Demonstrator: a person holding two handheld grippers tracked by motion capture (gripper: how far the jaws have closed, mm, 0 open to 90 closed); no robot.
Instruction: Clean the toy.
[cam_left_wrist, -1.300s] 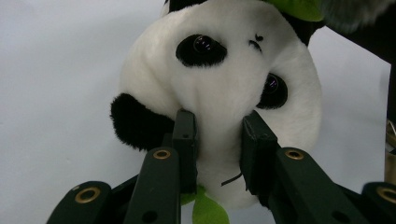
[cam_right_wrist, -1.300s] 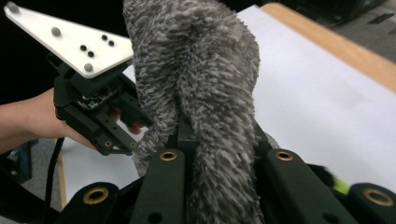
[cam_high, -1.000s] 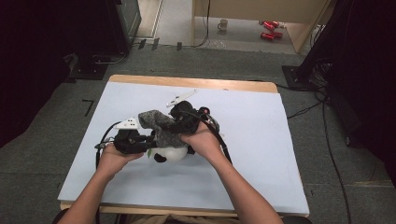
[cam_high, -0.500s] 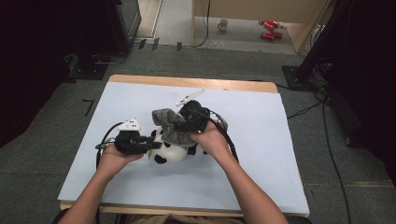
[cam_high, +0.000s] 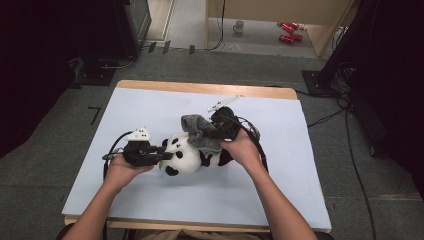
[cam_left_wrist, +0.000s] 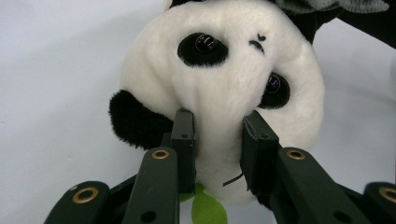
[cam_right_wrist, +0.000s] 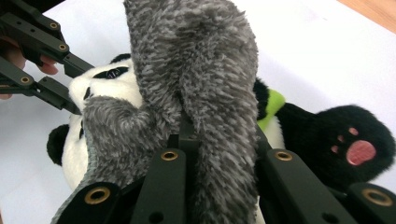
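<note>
A black-and-white plush panda (cam_high: 187, 155) lies on its side, fuzzy grey cloth (cam_high: 199, 131) draped over it.

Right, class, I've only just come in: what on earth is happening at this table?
A person works on a panda plush toy lying on the white table. The left gripper pinches the panda's snout and holds its head. The right gripper is clamped on a fuzzy grey cloth, perhaps a small garment, held over the panda's head and body. It is not wrapped round the toy yet.
</note>
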